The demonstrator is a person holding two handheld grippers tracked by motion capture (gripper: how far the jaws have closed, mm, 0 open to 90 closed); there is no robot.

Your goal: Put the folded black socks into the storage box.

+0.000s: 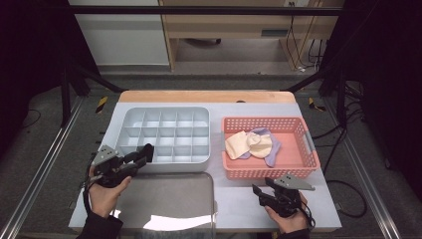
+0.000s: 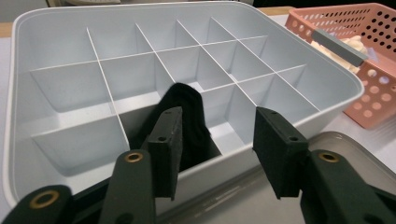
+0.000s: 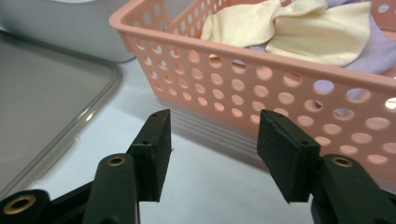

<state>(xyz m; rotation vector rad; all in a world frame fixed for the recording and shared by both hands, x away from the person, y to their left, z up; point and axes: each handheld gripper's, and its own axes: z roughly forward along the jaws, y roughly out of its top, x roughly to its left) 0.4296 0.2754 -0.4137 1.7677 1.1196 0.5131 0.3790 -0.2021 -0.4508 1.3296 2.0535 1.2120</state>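
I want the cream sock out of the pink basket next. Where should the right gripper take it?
Judging by its pose, pinch the raised fold of the cream sock from straight above: it lies on top of the pile, and the basket walls block a side approach for the right gripper.

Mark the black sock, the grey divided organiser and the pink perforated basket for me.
black sock point(image 2: 189, 116), left gripper view, its rounded top.
grey divided organiser point(image 2: 60, 91), left gripper view, a compartment wall.
pink perforated basket point(image 1: 268, 172), high view, its near wall.

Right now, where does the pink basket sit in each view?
High view: pink basket right of centre, beside the grey divided tray.
Left gripper view: top right corner, behind the tray's right rim.
Right gripper view: across the upper right, cream and lilac cloth inside.
Shared landmark: the grey lid in front.
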